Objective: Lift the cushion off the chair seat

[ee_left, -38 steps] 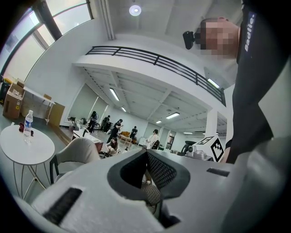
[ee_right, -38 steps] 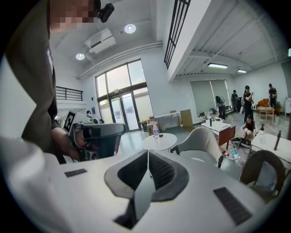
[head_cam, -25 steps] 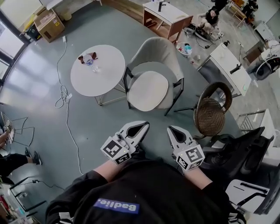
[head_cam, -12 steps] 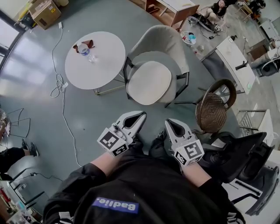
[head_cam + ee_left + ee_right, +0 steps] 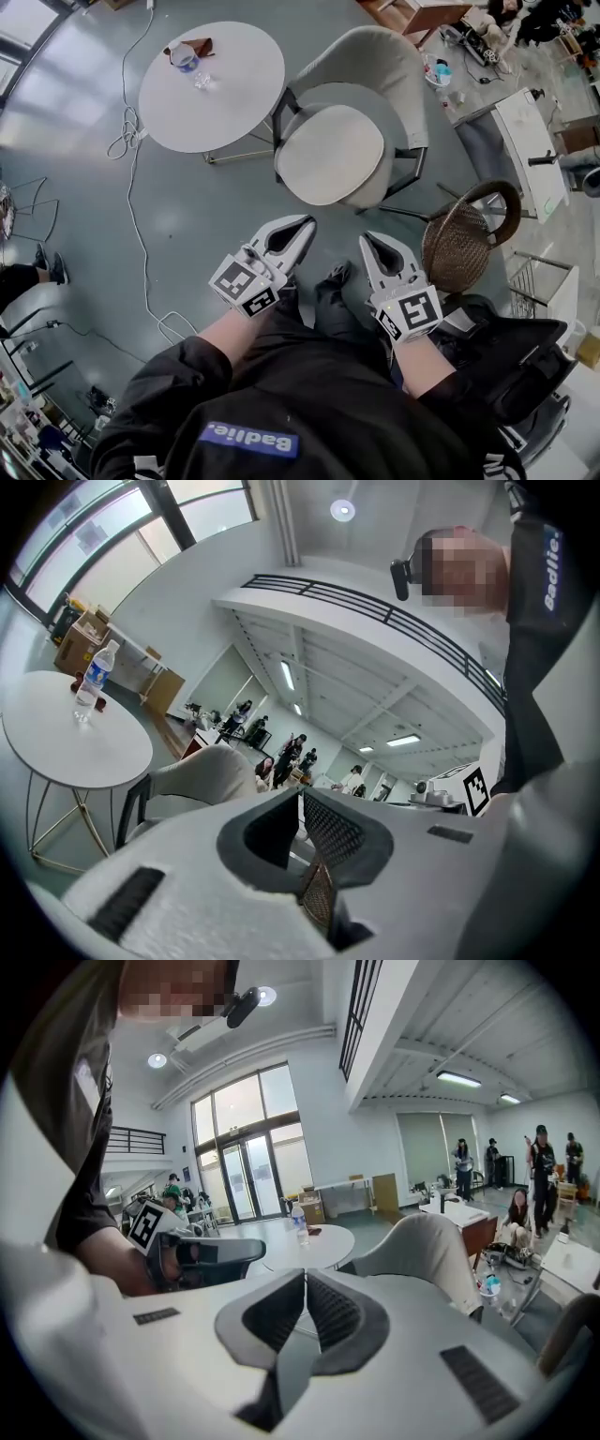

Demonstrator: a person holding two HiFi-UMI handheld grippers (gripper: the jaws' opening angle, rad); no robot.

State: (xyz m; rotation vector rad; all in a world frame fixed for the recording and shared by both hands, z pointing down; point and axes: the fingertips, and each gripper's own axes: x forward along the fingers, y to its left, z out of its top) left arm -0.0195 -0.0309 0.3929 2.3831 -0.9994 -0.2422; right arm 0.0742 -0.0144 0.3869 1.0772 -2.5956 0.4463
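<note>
A pale round cushion lies flat on the seat of a beige armchair with black legs. Both grippers hover over the grey floor in front of the chair, short of the cushion and not touching it. My left gripper points at the seat's front edge with its jaws shut and nothing between them; its tips meet. My right gripper is beside it, also shut and empty, tips together. The chair's back rises beyond the right jaws, and the chair shows beyond the left jaws.
A round white table with a water bottle stands left of the chair. A wicker chair is close on the right. A white cable trails over the floor at left. People and desks fill the room's far side.
Both grippers have sunk and come a little nearer to the chair, still shut. The head view has swung, so chair and table sit higher in the picture.
</note>
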